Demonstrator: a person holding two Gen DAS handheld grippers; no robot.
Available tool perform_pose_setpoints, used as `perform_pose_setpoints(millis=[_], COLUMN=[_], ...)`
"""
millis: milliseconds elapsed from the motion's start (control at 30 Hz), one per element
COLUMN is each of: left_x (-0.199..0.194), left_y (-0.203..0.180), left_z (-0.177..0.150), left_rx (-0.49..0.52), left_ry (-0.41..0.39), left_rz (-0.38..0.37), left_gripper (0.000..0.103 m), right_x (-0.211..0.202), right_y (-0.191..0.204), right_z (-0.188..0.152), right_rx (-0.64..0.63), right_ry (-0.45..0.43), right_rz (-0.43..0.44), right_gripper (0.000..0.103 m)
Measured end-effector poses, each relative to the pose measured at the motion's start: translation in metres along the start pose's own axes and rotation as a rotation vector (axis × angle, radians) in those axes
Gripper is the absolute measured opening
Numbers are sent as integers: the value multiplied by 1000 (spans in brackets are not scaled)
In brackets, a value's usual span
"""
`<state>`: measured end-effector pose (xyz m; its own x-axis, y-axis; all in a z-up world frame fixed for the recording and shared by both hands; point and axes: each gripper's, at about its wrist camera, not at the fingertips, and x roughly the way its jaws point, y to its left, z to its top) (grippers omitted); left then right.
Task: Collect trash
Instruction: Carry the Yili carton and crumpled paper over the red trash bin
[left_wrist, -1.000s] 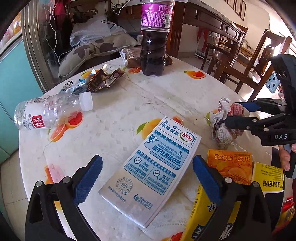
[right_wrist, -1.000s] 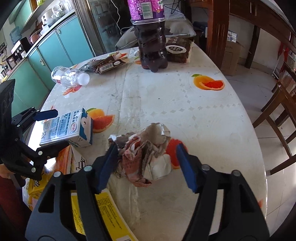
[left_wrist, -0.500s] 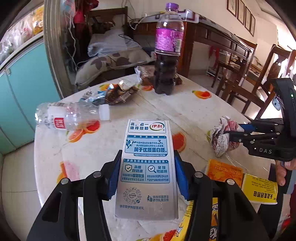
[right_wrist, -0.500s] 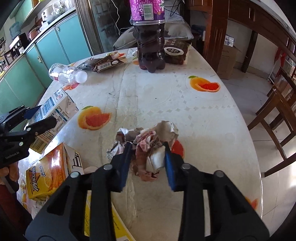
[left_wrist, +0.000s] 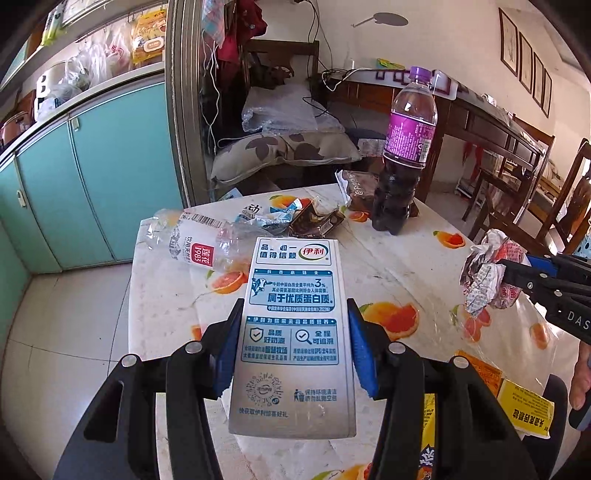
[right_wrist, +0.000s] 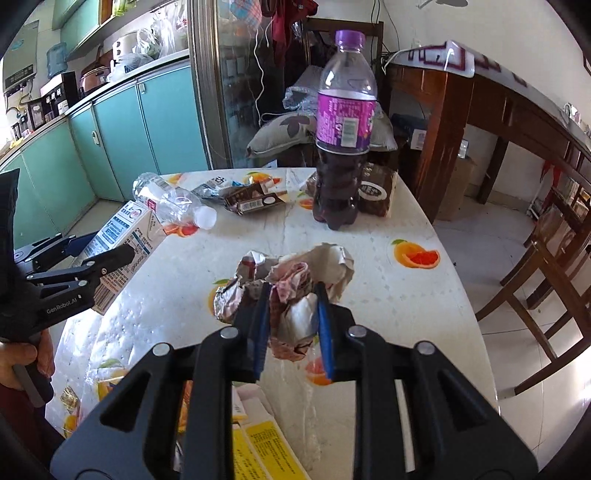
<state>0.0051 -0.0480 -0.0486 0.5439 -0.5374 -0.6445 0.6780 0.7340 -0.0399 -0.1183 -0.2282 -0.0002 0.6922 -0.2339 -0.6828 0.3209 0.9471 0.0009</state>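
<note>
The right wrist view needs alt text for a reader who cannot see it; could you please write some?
The right tongs grip a crumpled wrapper above a fruit-print table. At left, the left tongs hold a milk carton. Behind stand a purple-labelled bottle, and a clear bottle lies on its side.

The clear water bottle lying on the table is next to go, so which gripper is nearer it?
Left. The left gripper, holding the milk carton, is just short of the clear water bottle; the right gripper is farther off.

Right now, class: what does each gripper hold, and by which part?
The left gripper clamps the milk carton across its long sides, near its lower end. The right gripper pinches the crumpled wrapper wad through its middle.
</note>
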Motion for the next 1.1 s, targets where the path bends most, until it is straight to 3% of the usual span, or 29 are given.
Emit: perform_pose_setpoints(millis=[567,1100], left_x=[-29,-42], left_y=[37,66], left_z=[2,-3], left_rx=[-92,-140], left_ry=[-72,-92], left_rz=[24,69], left_gripper=[50,50], right_x=[-4,4], right_y=[70,100], right_z=[20,24], right_rx=[-93,-128], right_ry=[-63,-57], right_rz=[52,107], right_gripper=[24,24])
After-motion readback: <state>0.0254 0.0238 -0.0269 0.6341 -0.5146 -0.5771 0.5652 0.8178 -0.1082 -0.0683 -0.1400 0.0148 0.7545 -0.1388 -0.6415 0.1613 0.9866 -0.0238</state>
